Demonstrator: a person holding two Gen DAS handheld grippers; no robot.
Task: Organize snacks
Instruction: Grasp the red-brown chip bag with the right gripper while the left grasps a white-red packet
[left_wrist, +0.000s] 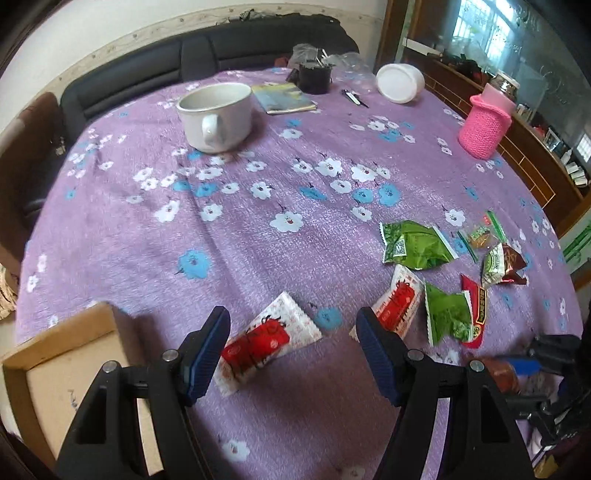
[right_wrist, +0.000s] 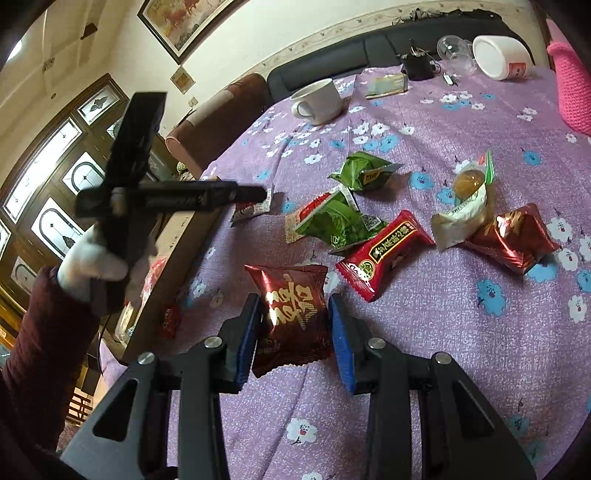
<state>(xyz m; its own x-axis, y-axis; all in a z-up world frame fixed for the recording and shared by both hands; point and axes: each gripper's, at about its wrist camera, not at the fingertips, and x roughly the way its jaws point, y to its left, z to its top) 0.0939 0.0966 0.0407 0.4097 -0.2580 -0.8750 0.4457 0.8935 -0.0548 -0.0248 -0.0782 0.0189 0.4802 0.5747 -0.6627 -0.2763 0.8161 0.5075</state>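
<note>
L gripper (left_wrist: 291, 343) low over the worktop (left_wrist: 258, 236), fingers (left_wrist: 207, 350) wide apart w/ a white-red packet (left_wrist: 266, 343) lying flat between them; not touching it as far as I can see. Cardboard box (left_wrist: 70, 354) just left of it at the worktop edge. Second white-red packet (left_wrist: 400, 299) beside the right finger, then green packets (left_wrist: 417, 245) and a red one (left_wrist: 478, 310) further right.

R gripper (right_wrist: 293, 325): fingers (right_wrist: 341, 339) apart, straddling a dark red foil packet (right_wrist: 295, 314) on the cloth; can't tell if the pads touch it. Ahead: red packet (right_wrist: 384, 251), green ones (right_wrist: 336, 221), clear-wrapped sweet (right_wrist: 469, 188), another foil packet (right_wrist: 513, 236). White mug (right_wrist: 319, 101) and pink knit cover (right_wrist: 570, 88) well behind.
</note>
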